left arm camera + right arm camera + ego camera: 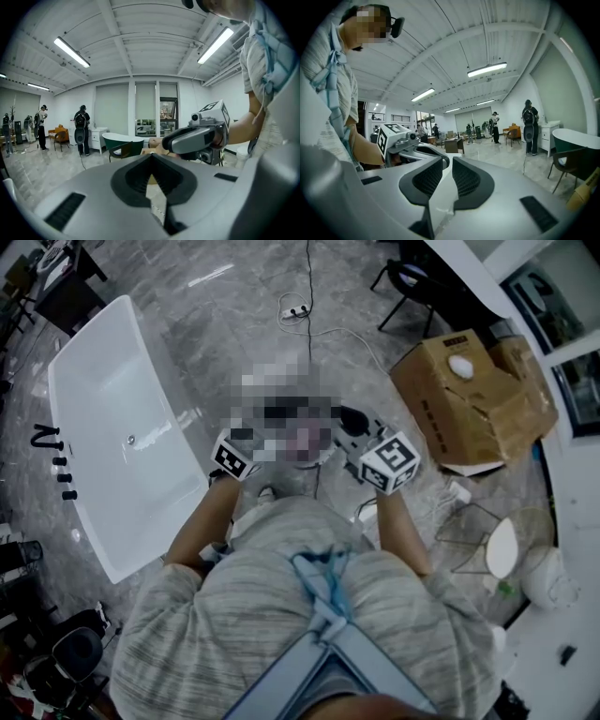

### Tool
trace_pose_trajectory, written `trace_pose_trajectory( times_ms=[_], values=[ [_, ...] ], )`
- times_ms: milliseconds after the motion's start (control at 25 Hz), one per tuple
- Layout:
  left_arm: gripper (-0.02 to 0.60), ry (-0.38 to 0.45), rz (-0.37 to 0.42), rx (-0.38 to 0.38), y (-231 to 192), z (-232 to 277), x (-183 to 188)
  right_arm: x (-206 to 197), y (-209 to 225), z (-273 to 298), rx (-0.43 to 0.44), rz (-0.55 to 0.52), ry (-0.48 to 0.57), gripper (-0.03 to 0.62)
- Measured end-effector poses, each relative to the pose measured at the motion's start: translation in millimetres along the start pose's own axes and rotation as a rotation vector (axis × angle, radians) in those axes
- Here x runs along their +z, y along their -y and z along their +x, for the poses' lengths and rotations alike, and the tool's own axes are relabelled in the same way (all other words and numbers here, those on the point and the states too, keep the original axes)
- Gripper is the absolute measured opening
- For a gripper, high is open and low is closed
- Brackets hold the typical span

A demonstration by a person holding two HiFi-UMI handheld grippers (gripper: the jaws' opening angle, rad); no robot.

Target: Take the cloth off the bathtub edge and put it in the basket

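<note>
My left gripper (151,155) has its jaws clenched on nothing; my right gripper (446,161) stands a crack apart, empty too. Both are held level at my chest, likely idle. The bathtub (169,413) is well apart from them, and the cloth I cannot find.

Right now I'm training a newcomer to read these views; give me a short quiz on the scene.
1. True or false: the left hand-held gripper holds a cloth.
2. In the head view, what sits right of the person? A) box B) sofa C) ladder
3. Fill in: the head view's bathtub is coloured ____.
Key: 1 false; 2 A; 3 white.
</note>
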State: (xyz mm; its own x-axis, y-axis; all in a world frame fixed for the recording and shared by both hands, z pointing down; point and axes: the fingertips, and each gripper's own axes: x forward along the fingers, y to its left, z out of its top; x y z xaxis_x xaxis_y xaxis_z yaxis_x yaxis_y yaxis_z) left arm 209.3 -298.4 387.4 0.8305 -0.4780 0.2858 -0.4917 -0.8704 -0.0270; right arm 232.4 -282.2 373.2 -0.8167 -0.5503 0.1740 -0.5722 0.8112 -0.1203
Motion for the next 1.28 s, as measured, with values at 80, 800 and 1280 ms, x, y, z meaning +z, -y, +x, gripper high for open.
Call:
trace_pose_trajectory(
  times_ms=[80, 800, 1280],
  values=[
    [0.004, 0.034, 0.000, 0.010, 4, -8, 8, 8, -7, -6, -0.002, -0.006, 0.030, 0.067],
    [0.005, 0.201, 0.017, 0.027, 39, -49, 56, 53, -46, -38, 0.013, -0.052, 0.170, 0.003],
    [0.005, 0.264, -0.003, -0.031, 59, -66, 70, 60, -65, -36, 0.038, -0.053, 0.194, 0.003]
  ],
)
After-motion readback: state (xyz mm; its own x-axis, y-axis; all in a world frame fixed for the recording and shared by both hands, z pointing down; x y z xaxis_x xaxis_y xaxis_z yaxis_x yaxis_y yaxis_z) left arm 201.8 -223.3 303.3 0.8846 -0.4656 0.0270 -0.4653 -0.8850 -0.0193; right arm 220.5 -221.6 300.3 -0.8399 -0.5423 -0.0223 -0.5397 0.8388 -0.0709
